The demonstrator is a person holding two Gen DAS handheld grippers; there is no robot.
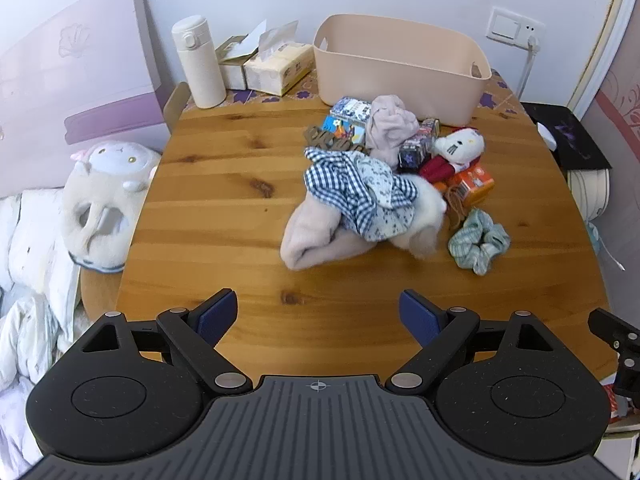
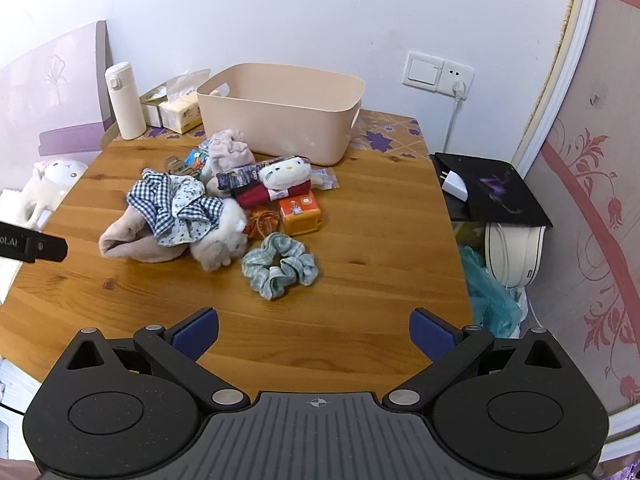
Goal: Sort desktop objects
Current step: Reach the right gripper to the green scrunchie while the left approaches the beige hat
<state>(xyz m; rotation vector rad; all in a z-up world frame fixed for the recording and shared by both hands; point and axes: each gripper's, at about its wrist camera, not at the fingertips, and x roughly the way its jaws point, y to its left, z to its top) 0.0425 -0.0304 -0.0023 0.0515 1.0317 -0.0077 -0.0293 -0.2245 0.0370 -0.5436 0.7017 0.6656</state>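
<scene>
A heap of small things lies on the wooden table (image 1: 224, 208) in front of a beige plastic bin (image 1: 400, 64) (image 2: 280, 112). It holds a blue checked cloth (image 1: 352, 188) (image 2: 172, 204), a pink sock (image 1: 316, 240), a green scrunchie (image 1: 478, 242) (image 2: 280, 266), a white cat plush (image 1: 458, 146) (image 2: 284, 176), an orange box (image 1: 472, 186) (image 2: 300, 214) and small printed boxes (image 1: 350, 110). My left gripper (image 1: 318, 312) hangs open over the near table edge, well short of the heap. My right gripper (image 2: 314, 330) is open too, just before the scrunchie, nothing between its fingers.
At the back left stand a white flask (image 1: 199, 62), tissue packs (image 1: 278, 66) and a lilac board (image 1: 80, 64). A plush toy (image 1: 106, 196) and bedding lie off the left edge. A black tablet with a charger (image 2: 492, 194) sits right of the table.
</scene>
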